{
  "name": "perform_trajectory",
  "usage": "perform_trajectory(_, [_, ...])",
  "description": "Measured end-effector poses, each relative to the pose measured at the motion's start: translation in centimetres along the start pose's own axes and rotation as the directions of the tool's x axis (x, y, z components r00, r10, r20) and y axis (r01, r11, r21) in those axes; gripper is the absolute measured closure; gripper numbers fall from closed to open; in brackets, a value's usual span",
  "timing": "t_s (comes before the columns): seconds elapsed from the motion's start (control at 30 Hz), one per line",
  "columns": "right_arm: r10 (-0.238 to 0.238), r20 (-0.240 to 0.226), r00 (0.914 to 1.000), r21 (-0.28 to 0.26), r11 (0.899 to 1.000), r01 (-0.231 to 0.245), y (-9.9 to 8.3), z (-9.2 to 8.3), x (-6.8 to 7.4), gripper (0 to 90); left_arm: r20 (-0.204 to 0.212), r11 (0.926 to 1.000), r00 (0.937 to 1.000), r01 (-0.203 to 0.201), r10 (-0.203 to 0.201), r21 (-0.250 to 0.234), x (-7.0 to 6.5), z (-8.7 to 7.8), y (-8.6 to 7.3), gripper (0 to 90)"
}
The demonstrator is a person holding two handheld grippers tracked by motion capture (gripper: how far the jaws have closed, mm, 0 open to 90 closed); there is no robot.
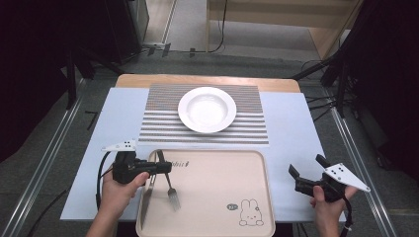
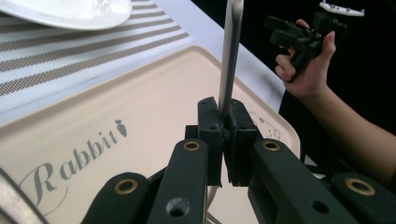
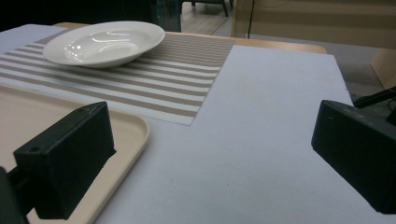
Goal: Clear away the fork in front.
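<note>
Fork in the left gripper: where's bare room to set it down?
The striped placemat is bare left and right of the white plate. The white sheet lies bare right of the placemat, and the beige tray is bare between the fork and the rabbit print. Crowded: the tray's left edge, by the left gripper.

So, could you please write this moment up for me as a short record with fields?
held item: fork, handle clamped in the left gripper, tines out over the tray
left gripper: shut on the fork handle, above the tray's left part
right gripper: jaws wide apart, nothing between them, over the white sheet right of the tray
tray: beige, rabbit print, nearest the person
plate: white, nothing in it, on the striped placemat beyond the tray
</note>
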State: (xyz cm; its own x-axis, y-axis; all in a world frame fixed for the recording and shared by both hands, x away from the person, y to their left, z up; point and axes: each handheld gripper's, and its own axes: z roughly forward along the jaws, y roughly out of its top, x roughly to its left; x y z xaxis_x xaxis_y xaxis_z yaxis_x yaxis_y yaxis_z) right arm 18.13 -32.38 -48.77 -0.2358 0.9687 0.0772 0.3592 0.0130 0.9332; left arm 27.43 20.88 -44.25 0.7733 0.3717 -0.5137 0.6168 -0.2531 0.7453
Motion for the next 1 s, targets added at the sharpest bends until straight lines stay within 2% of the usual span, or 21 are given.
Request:
perform_trajectory(0.1, [0.012,0.010,0.9999,-0.005,1.000,-0.012,-0.2,-0.1,-0.6,0.0,0.004,0.9999,0.9999,0.011,-0.011,0.004,0.2,0.0,-0.3,87.1])
perform_trajectory(0.23, [0.025,0.011,0.9996,0.002,1.000,-0.025,-0.6,0.1,-1.0,0.0,0.021,0.9991,0.9994,0.028,-0.028,0.032,0.6,0.3,-0.8,87.1])
perform_trajectory(0.27, [0.020,0.010,0.9997,0.004,1.000,-0.020,-0.6,0.2,-1.1,0.0,0.034,0.9989,0.9988,0.035,-0.036,0.031,0.7,0.3,-0.9,87.1])
perform_trajectory(0.47, [0.027,0.015,0.9995,0.010,1.000,-0.027,-0.9,0.5,-1.4,0.0,0.053,0.9982,0.9971,0.054,-0.055,0.028,1.4,0.4,-1.0,87.1])
perform_trajectory(0.57, [0.034,0.020,0.9992,0.022,0.999,-0.035,-1.1,0.8,-1.5,0.0,0.051,0.9982,0.9971,0.056,-0.057,0.022,1.6,0.5,-1.1,87.0])
perform_trajectory(0.63, [0.035,0.024,0.9991,0.026,0.999,-0.036,-1.2,0.9,-1.6,0.0,0.030,0.9978,0.9976,0.062,-0.063,0.022,1.8,0.7,-1.2,86.8])
perform_trajectory(0.7, [0.034,0.022,0.9992,0.026,0.999,-0.034,-1.3,1.0,-1.7,0.0,0.036,0.9975,0.9968,0.070,-0.070,0.011,2.0,0.8,-1.3,86.6])
perform_trajectory(0.83, [0.023,0.030,0.9993,0.038,0.999,-0.025,-1.5,1.2,-1.9,0.0,-0.045,0.9977,0.9973,0.060,-0.058,0.032,2.2,1.2,-1.5,83.7])
perform_trajectory(1.0, [0.049,0.026,0.9985,0.028,0.998,-0.049,-1.7,1.2,-2.3,0.0,-0.126,0.9953,0.9911,0.055,-0.045,0.079,2.2,2.3,-1.8,78.7])
